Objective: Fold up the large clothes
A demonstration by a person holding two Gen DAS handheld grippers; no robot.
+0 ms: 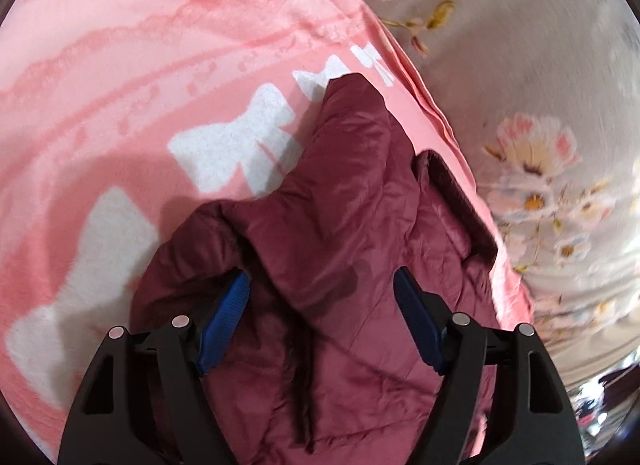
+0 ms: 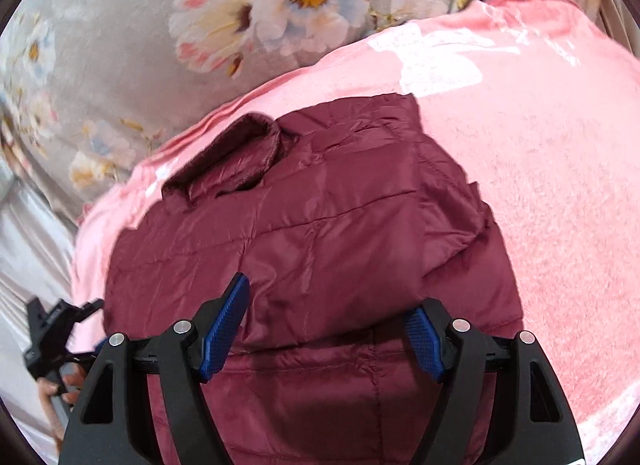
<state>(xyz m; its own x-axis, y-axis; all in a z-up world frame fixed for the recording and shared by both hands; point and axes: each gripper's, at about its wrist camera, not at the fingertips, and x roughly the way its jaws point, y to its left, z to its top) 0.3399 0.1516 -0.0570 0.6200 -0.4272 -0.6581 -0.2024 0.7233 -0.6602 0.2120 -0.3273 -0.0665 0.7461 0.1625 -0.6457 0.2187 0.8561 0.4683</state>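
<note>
Grey floral bedding (image 1: 560, 65) is seen as the background in both views, w/ a pink fleece blanket (image 1: 120, 65) spread over it; white bow shapes are printed on the blanket. On this blanket the maroon quilted jacket (image 1: 352, 225) is laid, already partly folded, so the task is judged as underway and not finished.

On the left side, the left gripper (image 1: 320, 305) is held just above the jacket. Its blue pads are spread wide apart and nothing is pinched between them. From this gripper the jacket's long axis runs forward and a bit to the right, ending in a narrow tip near the blanket edge. A fold ridge passes between the pads, approx. along the same axis.

On the right side, the right gripper (image 2: 326, 313) is also spread, nothing held. A folded-over flap of the jacket (image 2: 320, 205) lies directly btw. its pads, w/ the flap edge running crosswise, left to right. The collar (image 2: 240, 149) is seen further ahead and to the left, near the blanket edge.

In the right wrist view the left gripper (image 2: 52, 329) is visible at the far left, beside the jacket's left edge.

The right gripper is judged nearer to the flap edge, so the next fold is probably started from there.
</note>
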